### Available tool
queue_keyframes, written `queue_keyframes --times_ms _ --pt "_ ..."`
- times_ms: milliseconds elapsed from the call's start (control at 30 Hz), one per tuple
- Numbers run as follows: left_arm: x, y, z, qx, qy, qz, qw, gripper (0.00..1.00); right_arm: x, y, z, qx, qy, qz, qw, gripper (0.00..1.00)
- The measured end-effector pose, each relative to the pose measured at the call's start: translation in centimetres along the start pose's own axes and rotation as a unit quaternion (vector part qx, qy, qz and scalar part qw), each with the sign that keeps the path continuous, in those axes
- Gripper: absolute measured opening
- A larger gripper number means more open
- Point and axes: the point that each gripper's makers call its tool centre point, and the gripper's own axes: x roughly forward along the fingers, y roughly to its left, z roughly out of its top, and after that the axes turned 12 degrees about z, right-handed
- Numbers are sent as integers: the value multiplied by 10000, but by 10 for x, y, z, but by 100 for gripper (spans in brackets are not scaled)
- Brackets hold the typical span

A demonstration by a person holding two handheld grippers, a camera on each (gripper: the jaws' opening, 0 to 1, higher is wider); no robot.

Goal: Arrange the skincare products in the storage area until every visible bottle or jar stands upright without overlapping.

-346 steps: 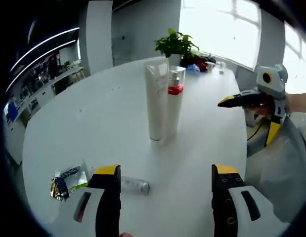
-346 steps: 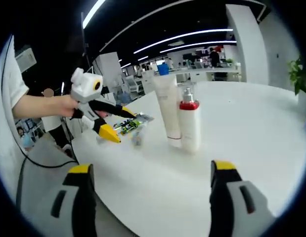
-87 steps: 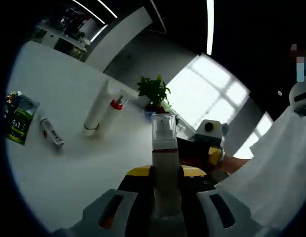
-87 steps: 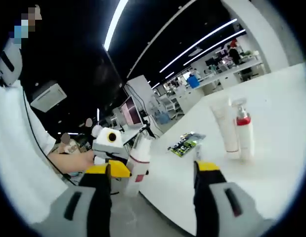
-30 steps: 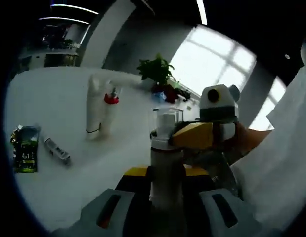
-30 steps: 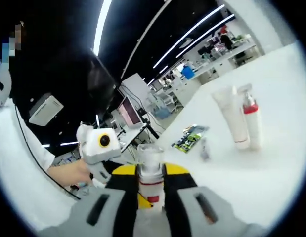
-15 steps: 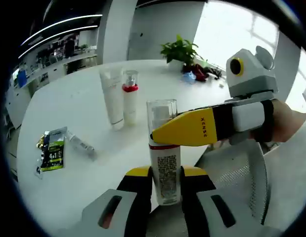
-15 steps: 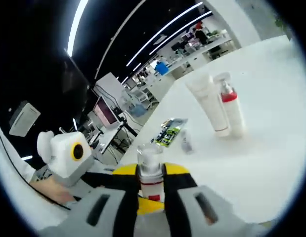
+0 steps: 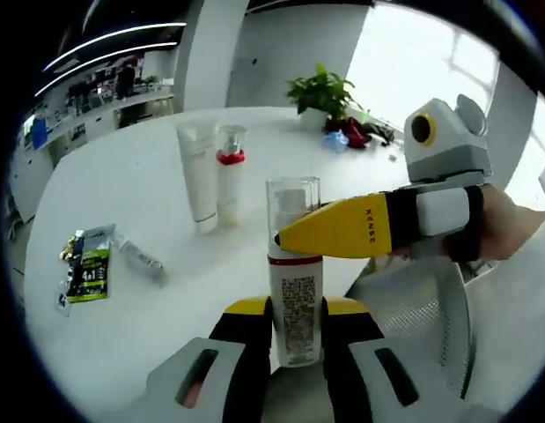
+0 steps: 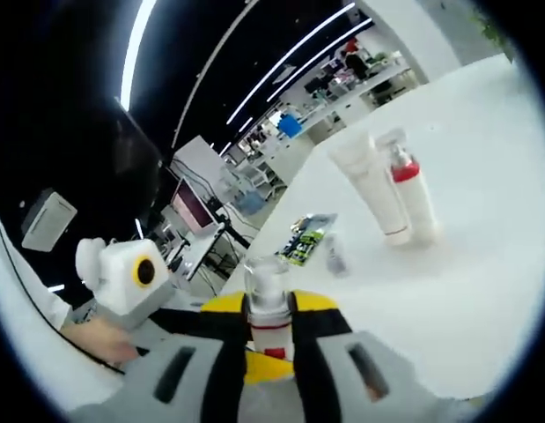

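**Pump bottle gripped by both tools, off the table edge**

The step in hand looks like a handover or a joint carry: the pump bottle (image 9: 294,273) with the clear cap and red band is held upright in the air, at the near edge of the white table (image 9: 149,176), not yet set down. The left gripper (image 9: 294,308) has its jaws drawn in narrow around the bottle's labelled body, pressing it on both sides. The right gripper (image 10: 269,304) clamps the same bottle higher up, at the red band just under the cap; in the left gripper view it reaches in from the right with a yellow jaw laid across the neck

On the table, well apart from the held bottle, a white tube (image 9: 199,181) and a red-collared pump bottle (image 9: 229,176) stand upright just beside each other. A small tube (image 9: 140,256) lies flat near a green sachet (image 9: 85,271)

Next, I judge, one gripper must let go so the other can carry the bottle over the table and stand it upright clear of the standing pair; the lying tube would remain to be raised
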Motion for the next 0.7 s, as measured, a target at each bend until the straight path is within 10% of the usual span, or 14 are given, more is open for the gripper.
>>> queue_keyframes --times_ms 333,700 --pt "-6 -20 6 203 -94 -935 9954 17 -11 15 7 -1001 257 565 9930 20" --pt "-25 -33 22 712 -236 -2144 9739 17 -21 40 20 -1428 165 1291 9812 22"
